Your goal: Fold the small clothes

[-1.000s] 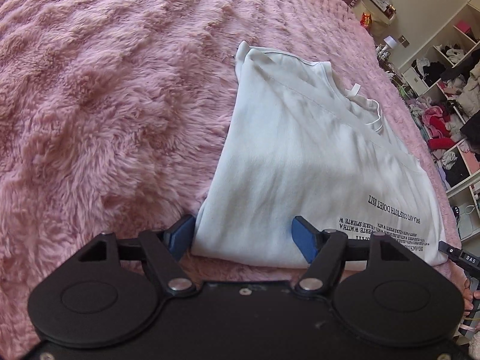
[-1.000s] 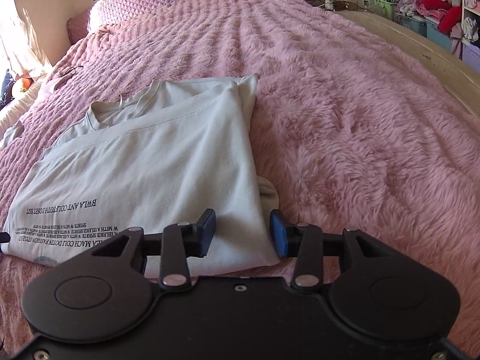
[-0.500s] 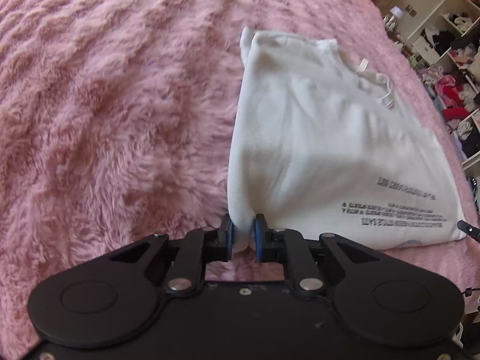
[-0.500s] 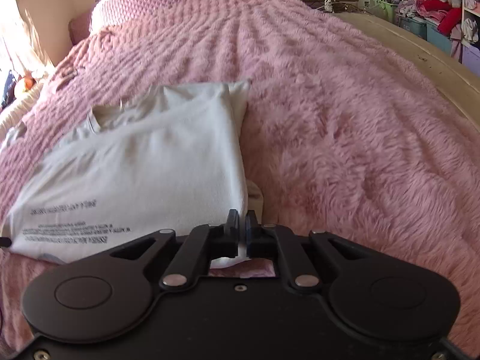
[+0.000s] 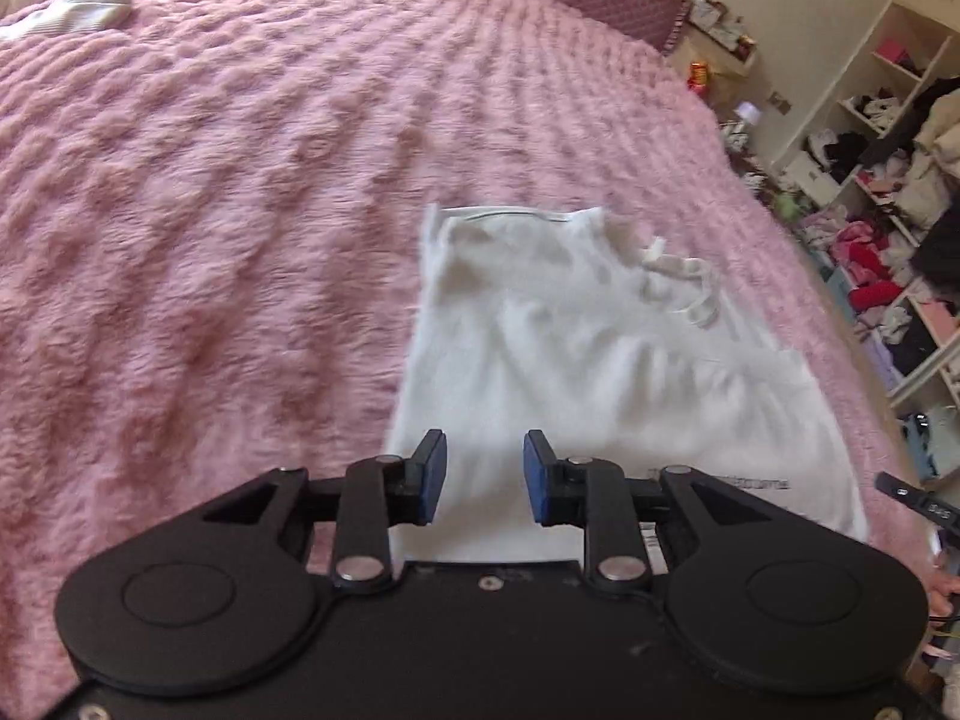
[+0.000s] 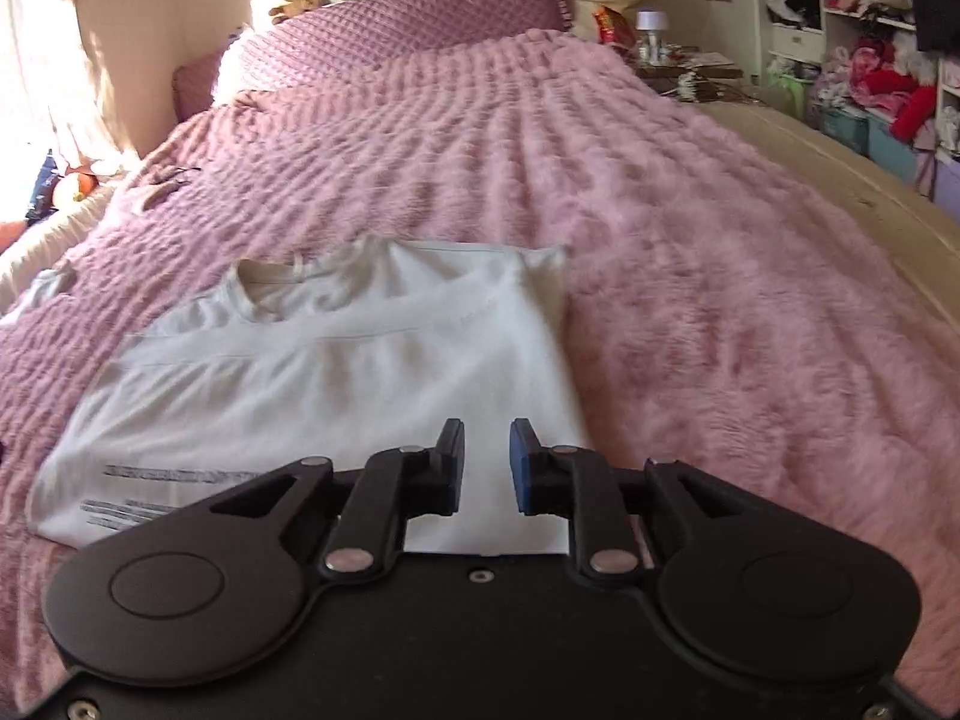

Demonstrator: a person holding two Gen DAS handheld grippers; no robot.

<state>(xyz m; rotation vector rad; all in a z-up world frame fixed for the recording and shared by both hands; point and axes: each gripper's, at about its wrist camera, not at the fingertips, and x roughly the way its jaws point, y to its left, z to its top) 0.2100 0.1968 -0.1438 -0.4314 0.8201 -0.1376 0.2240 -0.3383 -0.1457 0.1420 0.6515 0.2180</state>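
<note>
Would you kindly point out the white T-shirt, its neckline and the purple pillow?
white T-shirt [image 6: 360, 384], right wrist view, middle of the body.
neckline [image 6: 264, 300], right wrist view, collar edge.
purple pillow [image 6: 420, 18], right wrist view, quilted front.

Daylight pours in from the window side at the right wrist view's left edge, washing out the curtain [image 6: 54, 60] and pillow corner [image 6: 240, 60]. The white shirt [image 5: 600, 360] smears with motion blur, its print unreadable. Fisheye bends the shelves [image 5: 888, 180] at the edges
</note>
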